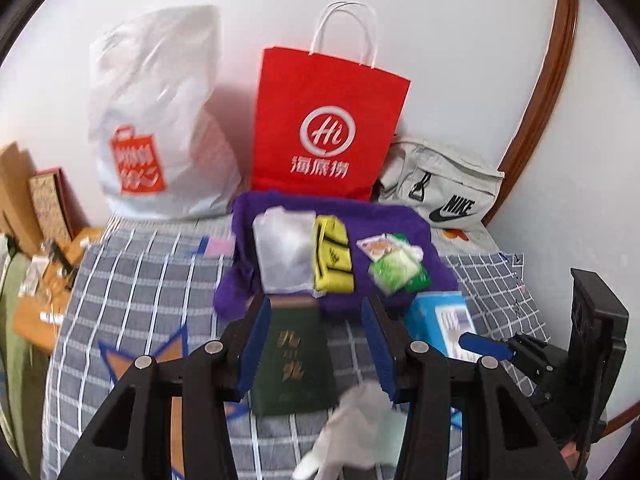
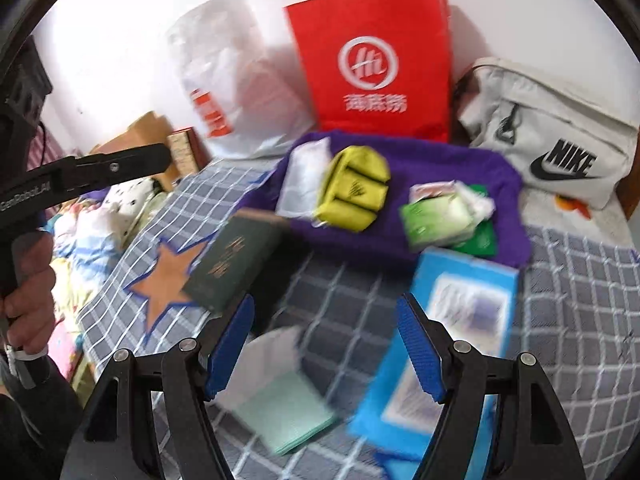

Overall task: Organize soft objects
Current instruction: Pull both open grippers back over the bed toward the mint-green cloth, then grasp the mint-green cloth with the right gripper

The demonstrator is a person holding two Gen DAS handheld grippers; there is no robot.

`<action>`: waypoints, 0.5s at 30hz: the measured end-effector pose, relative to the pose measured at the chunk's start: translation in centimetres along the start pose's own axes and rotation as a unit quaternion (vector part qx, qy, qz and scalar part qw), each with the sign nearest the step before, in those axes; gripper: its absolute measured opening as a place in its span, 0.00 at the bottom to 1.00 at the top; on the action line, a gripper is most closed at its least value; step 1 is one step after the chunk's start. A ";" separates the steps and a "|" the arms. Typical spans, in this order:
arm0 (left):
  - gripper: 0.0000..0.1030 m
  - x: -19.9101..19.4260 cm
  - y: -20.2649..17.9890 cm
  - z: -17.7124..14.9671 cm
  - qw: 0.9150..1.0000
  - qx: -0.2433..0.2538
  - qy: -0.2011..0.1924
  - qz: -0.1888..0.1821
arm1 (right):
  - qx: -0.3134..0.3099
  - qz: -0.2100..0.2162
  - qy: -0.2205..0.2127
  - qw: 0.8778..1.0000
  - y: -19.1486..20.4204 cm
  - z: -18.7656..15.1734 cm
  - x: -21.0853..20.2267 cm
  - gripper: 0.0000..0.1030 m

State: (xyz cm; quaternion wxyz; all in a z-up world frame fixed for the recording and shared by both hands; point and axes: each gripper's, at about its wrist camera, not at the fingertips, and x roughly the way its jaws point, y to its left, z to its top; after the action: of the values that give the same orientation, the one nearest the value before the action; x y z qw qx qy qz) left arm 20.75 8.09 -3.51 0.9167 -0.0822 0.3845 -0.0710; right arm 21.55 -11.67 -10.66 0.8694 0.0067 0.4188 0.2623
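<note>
Blue-padded jaws over a cluttered checked bedspread

Left gripper (image 1: 316,344), jaws partly apart and gripping nothing, frames a dark green box (image 1: 294,364) with crumpled white tissue (image 1: 360,428) near; beyond, a fuzzy purple cloth (image 1: 400,224) carries a yellow pouch (image 1: 333,260) and green packets (image 1: 396,270), walled in by a red paper bag (image 1: 328,120).
Right gripper (image 2: 324,346), jaws wide and empty, hangs above a pale green pack (image 2: 288,412); a glossy blue box (image 2: 444,320) crowds its right finger.

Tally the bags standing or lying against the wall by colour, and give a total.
Red paper bag: 1
White plastic bag: 1
Grey Nike bag: 1
Total: 3
</note>
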 end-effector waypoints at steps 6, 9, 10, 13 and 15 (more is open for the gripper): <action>0.44 -0.2 2.8 -4.0 0.999 -0.032 0.018 -0.001 | -0.022 0.028 0.018 0.999 3.5 -3.4 1.5 0.79; 0.44 -0.3 4.6 -6.0 0.998 -0.056 0.024 -0.004 | -0.033 0.014 0.031 0.999 4.5 -4.6 2.9 0.83; 0.44 -0.3 5.1 -6.5 0.998 -0.062 0.026 -0.005 | -0.035 0.009 0.034 0.999 4.7 -4.9 3.5 0.83; 0.44 -0.2 6.2 -8.0 0.997 -0.075 0.033 -0.010 | -0.033 0.000 0.043 0.999 5.0 -5.3 4.7 0.83; 0.44 -0.1 6.7 -8.8 0.997 -0.074 0.033 -0.016 | -0.034 -0.006 0.054 0.998 5.0 -5.5 5.7 0.84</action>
State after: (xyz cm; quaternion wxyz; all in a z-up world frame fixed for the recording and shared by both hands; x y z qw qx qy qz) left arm 14.80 13.77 -10.93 0.8934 -0.1541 0.4176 -0.0599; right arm 18.22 -5.84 -17.19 0.8468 -0.0395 0.4560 0.2709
